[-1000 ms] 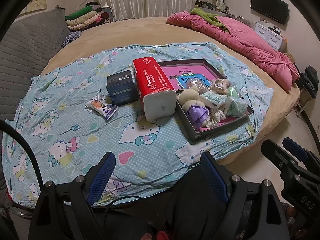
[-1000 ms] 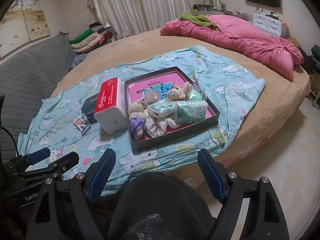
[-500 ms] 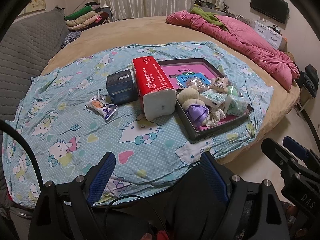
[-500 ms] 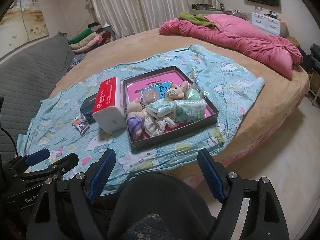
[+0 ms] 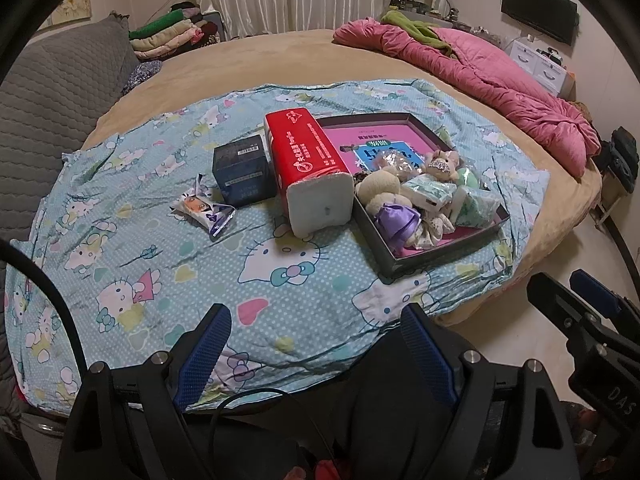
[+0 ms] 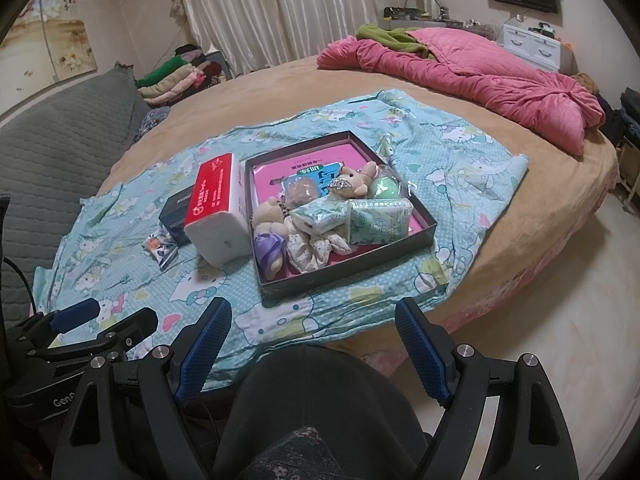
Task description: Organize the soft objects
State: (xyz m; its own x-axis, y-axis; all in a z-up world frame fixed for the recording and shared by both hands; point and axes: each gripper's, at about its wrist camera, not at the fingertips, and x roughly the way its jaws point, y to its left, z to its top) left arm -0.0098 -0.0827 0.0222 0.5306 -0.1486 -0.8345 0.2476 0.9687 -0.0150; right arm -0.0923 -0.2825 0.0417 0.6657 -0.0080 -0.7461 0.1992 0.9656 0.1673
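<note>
Nothing has really moved since a second ago, both claws sit parked at the near edge, same spots. Left gripper (image 5: 316, 344) and right gripper (image 6: 314, 340) are both spread wide and empty. Landmark: the dark shallow cardboard tray (image 6: 430, 227) on the light-blue cartoon-cat sheet (image 5: 152, 264). Inside it already: plush toys (image 6: 270, 216), green tissue packs (image 6: 380, 220), a floral scrunchie. Still outside, to its left: the red-and-white tissue brick (image 5: 308, 168) touching the tray, then a dark blue box (image 5: 242, 174), then a small snack packet (image 5: 200, 210). So I'd guess mostly done. Round tan bed (image 6: 280, 88), pink quilt behind the tray.
</note>
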